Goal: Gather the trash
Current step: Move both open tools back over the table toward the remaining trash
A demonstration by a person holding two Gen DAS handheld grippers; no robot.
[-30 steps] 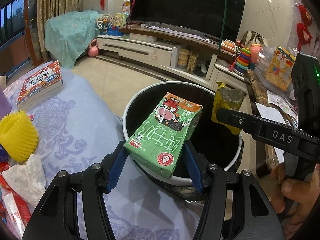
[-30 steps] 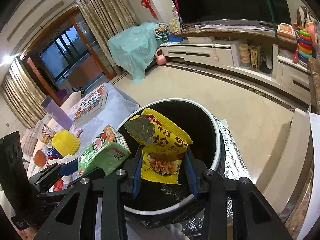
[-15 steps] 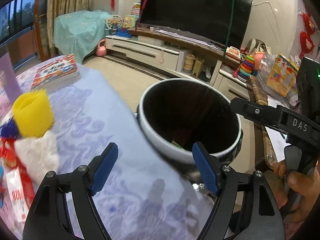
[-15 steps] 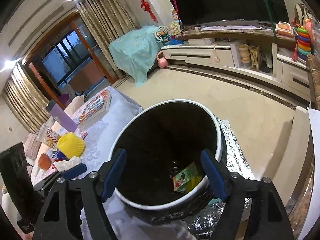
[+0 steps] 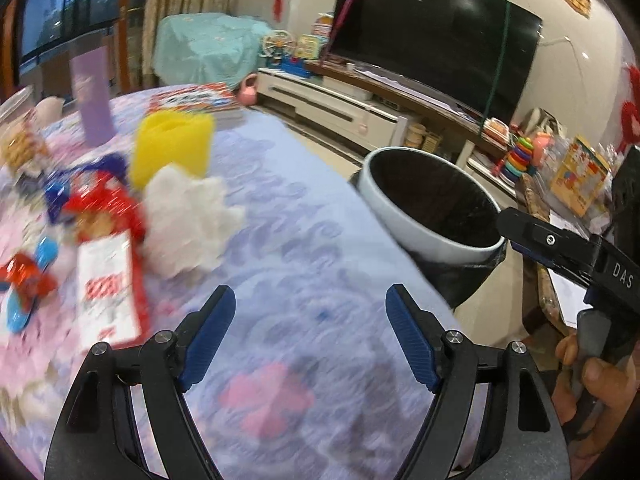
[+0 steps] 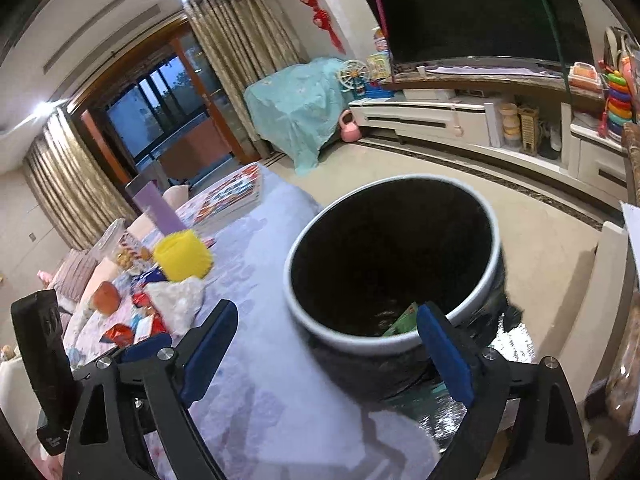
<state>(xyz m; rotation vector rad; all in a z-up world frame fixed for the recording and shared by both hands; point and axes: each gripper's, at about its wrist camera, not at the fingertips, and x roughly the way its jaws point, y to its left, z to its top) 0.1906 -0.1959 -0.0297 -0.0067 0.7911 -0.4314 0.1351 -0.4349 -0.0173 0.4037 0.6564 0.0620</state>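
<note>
My left gripper (image 5: 310,304) stands open and empty over the lilac tablecloth (image 5: 304,240). Ahead to its left lie a crumpled white tissue (image 5: 188,224), a yellow foam net (image 5: 172,148), a red snack wrapper (image 5: 104,208) and a white-and-red packet (image 5: 108,292), all blurred. The white-rimmed bin (image 5: 440,244) with a black liner stands off the table's right edge. My right gripper (image 6: 326,312) hangs before the bin (image 6: 360,344), its jaws opening with nothing between them. A green carton (image 6: 400,322) lies inside the bin. The yellow snack bag is not visible.
A picture book (image 6: 228,200) and a purple box (image 6: 154,208) sit at the table's far end, an orange fruit (image 6: 106,298) to the left. A TV (image 5: 432,36) on a low cabinet (image 5: 332,108) lines the far wall. A hand (image 5: 600,380) grips the right tool.
The green carton left my left gripper and the yellow snack bag left my right; both dropped into the bin. The left gripper swung left over the table; the right one pulled back, jaws widening.
</note>
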